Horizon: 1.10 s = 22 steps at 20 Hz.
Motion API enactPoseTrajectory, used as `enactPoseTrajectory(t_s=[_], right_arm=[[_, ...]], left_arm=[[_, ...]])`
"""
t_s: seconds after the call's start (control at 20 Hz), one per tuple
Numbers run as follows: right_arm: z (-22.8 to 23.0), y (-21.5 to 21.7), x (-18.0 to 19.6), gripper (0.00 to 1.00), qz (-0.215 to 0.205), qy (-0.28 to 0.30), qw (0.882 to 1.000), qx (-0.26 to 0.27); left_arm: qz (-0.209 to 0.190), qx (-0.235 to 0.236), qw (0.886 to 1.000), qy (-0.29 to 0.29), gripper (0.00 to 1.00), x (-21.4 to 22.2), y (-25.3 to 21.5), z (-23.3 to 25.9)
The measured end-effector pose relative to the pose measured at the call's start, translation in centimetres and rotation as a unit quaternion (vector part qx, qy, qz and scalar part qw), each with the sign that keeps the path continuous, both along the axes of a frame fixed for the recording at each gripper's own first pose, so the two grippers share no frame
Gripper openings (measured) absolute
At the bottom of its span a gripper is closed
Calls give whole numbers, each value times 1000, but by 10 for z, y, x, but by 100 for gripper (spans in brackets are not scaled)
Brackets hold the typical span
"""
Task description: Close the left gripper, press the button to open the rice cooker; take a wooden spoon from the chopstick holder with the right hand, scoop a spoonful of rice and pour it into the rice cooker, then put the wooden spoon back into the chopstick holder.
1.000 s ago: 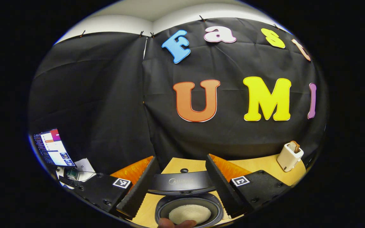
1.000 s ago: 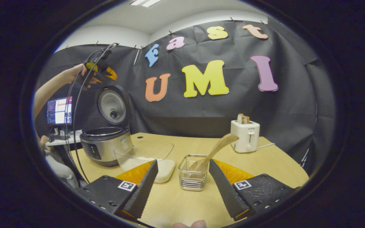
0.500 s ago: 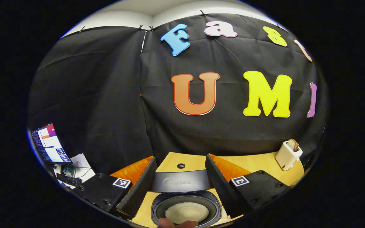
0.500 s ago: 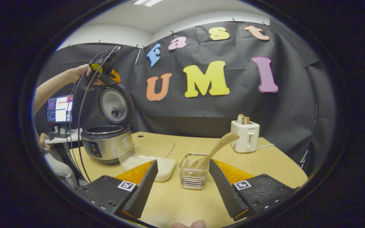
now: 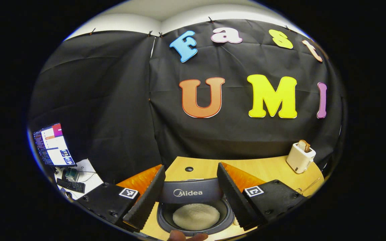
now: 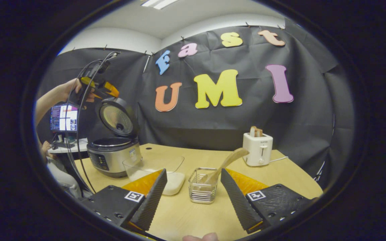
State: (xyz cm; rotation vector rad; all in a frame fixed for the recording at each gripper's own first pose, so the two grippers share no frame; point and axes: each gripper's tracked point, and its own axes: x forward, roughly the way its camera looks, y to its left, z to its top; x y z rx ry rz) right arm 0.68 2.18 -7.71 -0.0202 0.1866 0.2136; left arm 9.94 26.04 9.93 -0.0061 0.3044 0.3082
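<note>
The rice cooker (image 6: 111, 159) stands at the table's left with its lid (image 6: 116, 117) raised and tilted forward. A hand holds my left gripper (image 6: 101, 88) at the lid's top edge. In the left gripper view, my left gripper (image 5: 190, 165) is open, the lid's edge (image 5: 191, 190) lies between its fingers, and white rice (image 5: 196, 216) shows in the pot below. My right gripper (image 6: 193, 170) is open and hangs low over the table, just short of the wire chopstick holder (image 6: 202, 187). The wooden spoon (image 6: 226, 162) leans in that holder.
A clear container of rice (image 6: 156, 170) sits between the cooker and the holder. A white toaster (image 6: 257, 149) with bread stands at the back right. A monitor (image 6: 64, 117) is on a side desk to the left. A cable (image 6: 77, 140) hangs from the left gripper.
The cooker lid has tipped forward, down towards the pot, with the left gripper moving along at its top edge. The right gripper has barely moved.
</note>
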Motion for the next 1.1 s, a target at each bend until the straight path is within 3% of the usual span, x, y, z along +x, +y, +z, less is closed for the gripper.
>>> enactPoseTrajectory(t_s=[0.4,0.5,0.55,0.7,0.75,0.85,1.1], right_arm=[[10,-9,-9,95,-11,-31,999,0],[5,-11,-10,91,-12,-28,1000,-3],[2,-12,-10,95,-13,-25,1000,-1],[-11,-13,-11,95,-12,-13,1000,7],[-16,-14,-11,91,-13,-8,1000,6],[-25,-17,-10,95,-17,3,1000,7],[-42,-21,-7,95,-21,23,999,11]], left_arm=[[17,-9,1000,-21,99,-60,-28,-59],[27,-7,999,-28,99,-70,-30,-76],[29,-4,999,-27,99,-73,-33,-82],[33,9,998,-51,99,-76,-36,-90],[36,8,998,-54,99,-78,-37,-97],[38,14,998,-56,99,-82,-38,-106],[37,6,998,-41,99,-89,-41,-135]])
